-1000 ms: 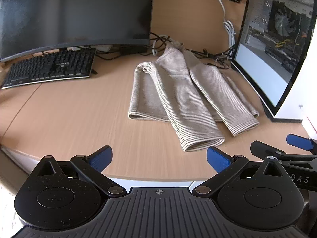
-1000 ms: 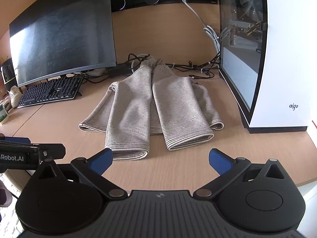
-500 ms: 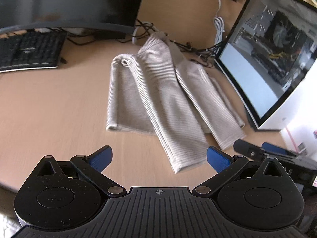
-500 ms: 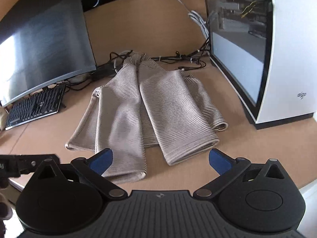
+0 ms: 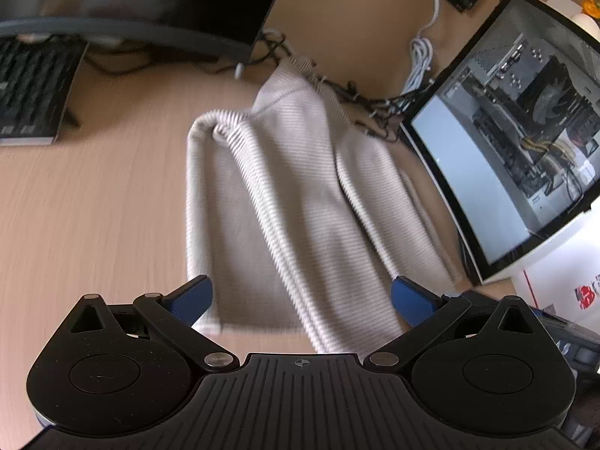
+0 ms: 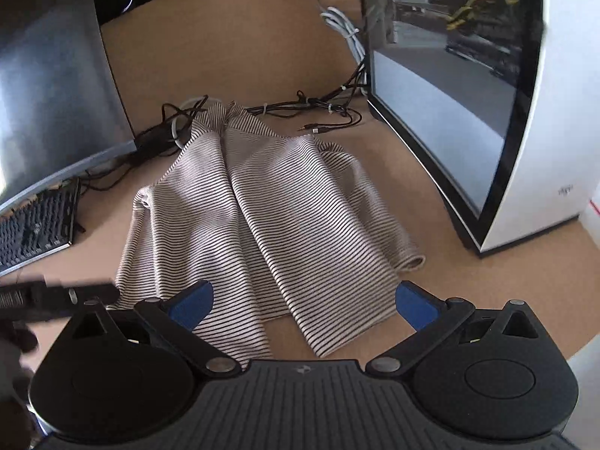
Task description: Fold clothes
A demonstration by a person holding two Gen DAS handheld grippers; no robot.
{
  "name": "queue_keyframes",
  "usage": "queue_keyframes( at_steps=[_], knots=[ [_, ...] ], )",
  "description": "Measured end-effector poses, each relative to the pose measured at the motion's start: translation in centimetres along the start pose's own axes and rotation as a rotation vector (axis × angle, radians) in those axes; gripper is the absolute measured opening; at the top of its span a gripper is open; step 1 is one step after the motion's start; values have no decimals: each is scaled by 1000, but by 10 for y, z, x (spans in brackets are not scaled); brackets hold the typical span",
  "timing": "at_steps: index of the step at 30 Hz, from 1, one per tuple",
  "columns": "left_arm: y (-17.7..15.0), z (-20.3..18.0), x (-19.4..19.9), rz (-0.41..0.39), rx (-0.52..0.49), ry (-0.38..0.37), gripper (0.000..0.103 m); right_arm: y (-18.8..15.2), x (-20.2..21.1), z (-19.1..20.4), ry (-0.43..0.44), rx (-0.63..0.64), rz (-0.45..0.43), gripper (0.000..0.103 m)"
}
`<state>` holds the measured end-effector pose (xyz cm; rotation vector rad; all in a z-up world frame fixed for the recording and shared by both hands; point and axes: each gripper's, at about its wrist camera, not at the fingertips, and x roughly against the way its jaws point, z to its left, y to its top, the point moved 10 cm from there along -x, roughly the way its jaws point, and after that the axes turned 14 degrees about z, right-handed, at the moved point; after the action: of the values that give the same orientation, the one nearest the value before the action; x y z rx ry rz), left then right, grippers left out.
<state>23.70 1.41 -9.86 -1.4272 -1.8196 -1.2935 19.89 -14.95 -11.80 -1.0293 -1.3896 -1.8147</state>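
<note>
A beige, finely striped sweater [image 5: 300,195] [image 6: 270,206] lies flat on the wooden desk [image 5: 93,217], both sleeves folded over its front and pointing at me. My left gripper [image 5: 300,302] hangs open above the sweater's near hem, nothing between its blue pads. My right gripper [image 6: 303,305] is open too, over the two sleeve cuffs at the near edge. Part of the left gripper's body [image 6: 56,296] shows at the left of the right wrist view.
A curved dark monitor [image 6: 48,75] and a black keyboard [image 5: 33,90] stand left of the sweater. A white PC case with a glass side [image 6: 487,93] stands close on the right. Tangled cables [image 6: 318,112] lie behind the collar. The desk's front edge is near.
Both grippers have moved forward and down toward the sweater, from beyond the desk edge to right over its near end. Their jaws stay open.
</note>
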Motion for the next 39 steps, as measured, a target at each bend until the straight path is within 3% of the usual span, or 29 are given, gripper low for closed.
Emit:
queue_keyframes(
  at_steps=[8, 14, 17, 20, 26, 33, 37, 39],
  knots=[
    [47, 9, -23, -32, 83, 55, 103, 47, -47, -5, 71, 52, 34, 103],
    [68, 10, -58, 27, 63, 55, 103, 87, -93, 5, 127, 93, 63, 103],
    [73, 16, -77, 64, 102, 19, 103, 99, -122, 13, 171, 108, 109, 103],
    [78, 18, -80, 53, 116, 29, 103, 103, -140, 17, 226, 95, 144, 103],
    [61, 18, -74, 69, 73, 3, 103, 82, -128, 8, 320, 98, 186, 103],
    [0, 13, -44, 144, 46, -32, 103, 33, -96, 3, 423, 91, 283, 103],
    [-28, 11, -26, 185, 63, -118, 103, 6, -81, 4, 427, 106, 292, 103],
    [-25, 12, -19, 146, 98, -206, 103, -5, -76, 5, 413, 119, 277, 103]
  ],
)
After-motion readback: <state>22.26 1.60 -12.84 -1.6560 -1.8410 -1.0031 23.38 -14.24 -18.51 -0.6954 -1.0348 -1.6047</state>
